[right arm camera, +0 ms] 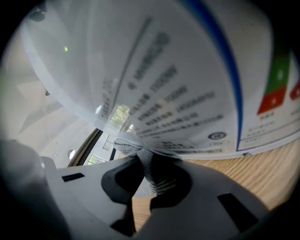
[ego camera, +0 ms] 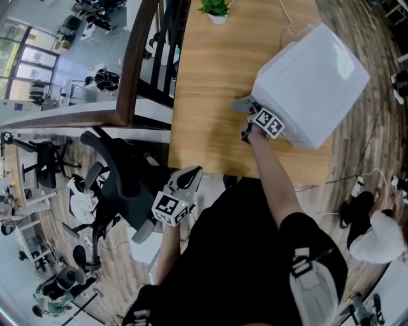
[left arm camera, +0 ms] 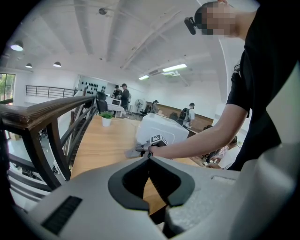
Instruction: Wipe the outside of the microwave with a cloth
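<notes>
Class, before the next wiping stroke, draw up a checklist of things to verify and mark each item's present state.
1. Cloth clamped in the right hand-held gripper: ok.
2. Cloth touching the microwave side: ok.
3. Left hand-held gripper shut, empty, held off the table: ok.
4. Plant well away from the microwave, at the far end: ok.
5. Microwave base fully on the table: cannot tell.

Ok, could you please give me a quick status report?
Right tool shut on cloth, cloth against microwave. Left tool shut, empty, off the table. Nothing blocking.
</notes>
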{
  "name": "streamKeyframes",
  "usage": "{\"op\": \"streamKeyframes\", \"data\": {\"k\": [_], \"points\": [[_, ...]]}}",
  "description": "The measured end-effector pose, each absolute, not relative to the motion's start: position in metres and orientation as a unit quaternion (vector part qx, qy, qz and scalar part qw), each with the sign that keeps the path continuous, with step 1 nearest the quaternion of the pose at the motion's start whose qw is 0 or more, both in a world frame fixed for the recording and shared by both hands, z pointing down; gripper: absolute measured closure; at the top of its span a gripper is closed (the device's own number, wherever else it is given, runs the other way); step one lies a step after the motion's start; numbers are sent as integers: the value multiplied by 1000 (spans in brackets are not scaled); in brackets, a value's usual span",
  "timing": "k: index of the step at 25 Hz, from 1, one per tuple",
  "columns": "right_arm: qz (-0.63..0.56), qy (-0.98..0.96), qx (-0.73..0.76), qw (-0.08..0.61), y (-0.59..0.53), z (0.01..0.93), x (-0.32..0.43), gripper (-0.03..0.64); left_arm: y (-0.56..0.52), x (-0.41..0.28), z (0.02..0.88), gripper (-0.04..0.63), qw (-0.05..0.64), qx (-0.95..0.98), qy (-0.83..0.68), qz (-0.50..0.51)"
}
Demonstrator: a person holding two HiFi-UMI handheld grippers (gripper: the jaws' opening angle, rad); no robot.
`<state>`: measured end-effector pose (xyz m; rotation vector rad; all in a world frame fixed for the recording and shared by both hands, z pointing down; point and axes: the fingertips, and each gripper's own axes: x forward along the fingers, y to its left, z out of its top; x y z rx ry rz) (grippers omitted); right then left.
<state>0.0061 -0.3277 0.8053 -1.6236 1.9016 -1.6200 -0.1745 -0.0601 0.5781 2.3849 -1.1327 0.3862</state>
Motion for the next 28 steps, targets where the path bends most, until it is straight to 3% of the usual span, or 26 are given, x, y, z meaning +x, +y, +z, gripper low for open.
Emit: {"op": "streamKeyframes", "data": {"k": [6,28], "points": [[-535,629,-562,51,-320,820,14,589,-57,-176,578,600,234,869,-412,142],[-520,616,-587,73,-252,816,92,589,-55,-144,568,600,208,900,-356,144]]}}
